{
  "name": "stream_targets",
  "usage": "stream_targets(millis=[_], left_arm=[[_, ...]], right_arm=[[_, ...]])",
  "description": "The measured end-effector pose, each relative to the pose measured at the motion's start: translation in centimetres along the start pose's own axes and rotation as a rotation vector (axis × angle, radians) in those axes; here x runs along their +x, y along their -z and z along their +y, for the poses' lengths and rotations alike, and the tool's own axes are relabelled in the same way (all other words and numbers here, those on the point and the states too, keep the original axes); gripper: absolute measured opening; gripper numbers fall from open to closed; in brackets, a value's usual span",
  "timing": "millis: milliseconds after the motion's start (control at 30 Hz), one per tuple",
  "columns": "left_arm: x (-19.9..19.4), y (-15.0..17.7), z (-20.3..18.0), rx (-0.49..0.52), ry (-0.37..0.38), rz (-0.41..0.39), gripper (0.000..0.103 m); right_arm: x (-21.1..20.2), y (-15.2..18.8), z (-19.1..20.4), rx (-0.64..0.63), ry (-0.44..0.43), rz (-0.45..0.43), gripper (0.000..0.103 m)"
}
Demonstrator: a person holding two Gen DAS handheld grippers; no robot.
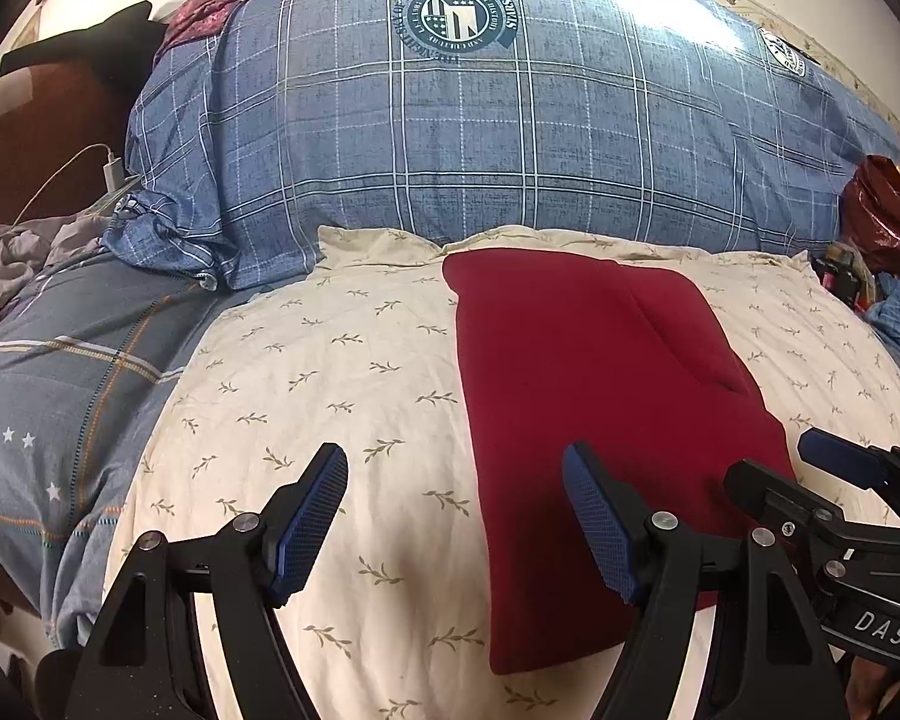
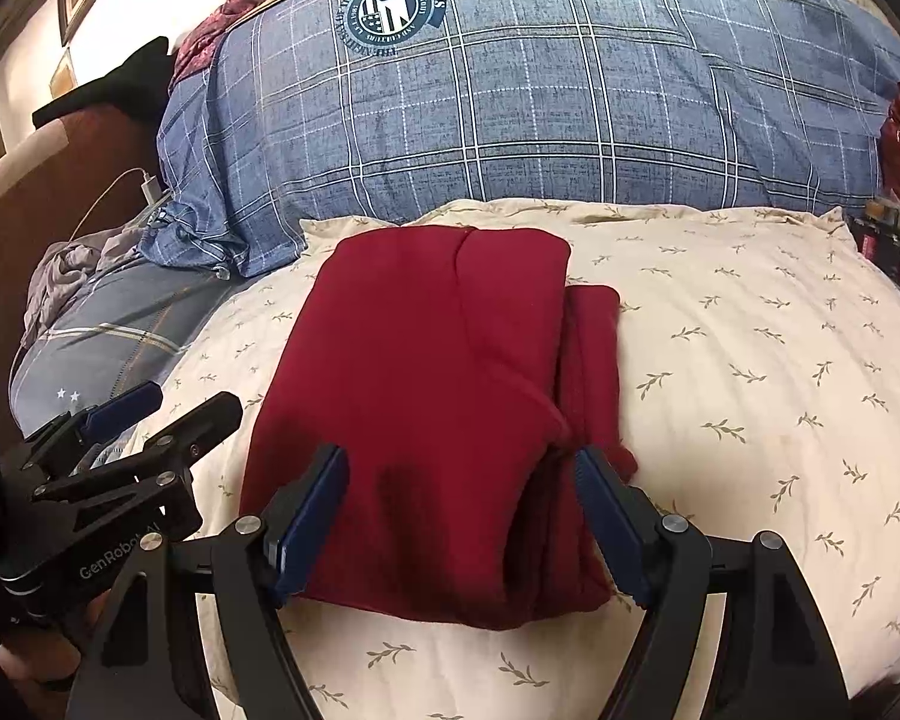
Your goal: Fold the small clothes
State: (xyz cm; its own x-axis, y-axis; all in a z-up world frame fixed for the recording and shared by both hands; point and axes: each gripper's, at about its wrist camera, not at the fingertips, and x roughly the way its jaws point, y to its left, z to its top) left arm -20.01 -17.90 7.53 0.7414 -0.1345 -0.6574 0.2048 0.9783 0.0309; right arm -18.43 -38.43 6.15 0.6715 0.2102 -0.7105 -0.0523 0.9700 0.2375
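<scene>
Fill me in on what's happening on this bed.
A person holds two grippers over a dark red garment lying folded on a cream leaf-print pillow. The right gripper hangs open above the garment's near edge; the left gripper is open beside its left edge. Neither grips the cloth. A blue plaid duvet is piled behind.

The right gripper (image 1: 858, 480) bears white letters "DAS"; the left gripper (image 2: 150, 420) reads "GenRobot". The round badge (image 1: 456, 15) on the blue plaid duvet (image 1: 510, 138) shows mirrored, hardly legible lettering.
</scene>
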Motion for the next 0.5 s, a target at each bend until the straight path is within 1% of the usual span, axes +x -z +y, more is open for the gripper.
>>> stream_targets(millis=[500], left_arm=[[0.18, 0.00, -0.08, -0.002, -0.006, 0.007, 0.074]], right_arm=[[0.39, 0.26, 0.30, -0.006, -0.004, 0.013, 0.079]])
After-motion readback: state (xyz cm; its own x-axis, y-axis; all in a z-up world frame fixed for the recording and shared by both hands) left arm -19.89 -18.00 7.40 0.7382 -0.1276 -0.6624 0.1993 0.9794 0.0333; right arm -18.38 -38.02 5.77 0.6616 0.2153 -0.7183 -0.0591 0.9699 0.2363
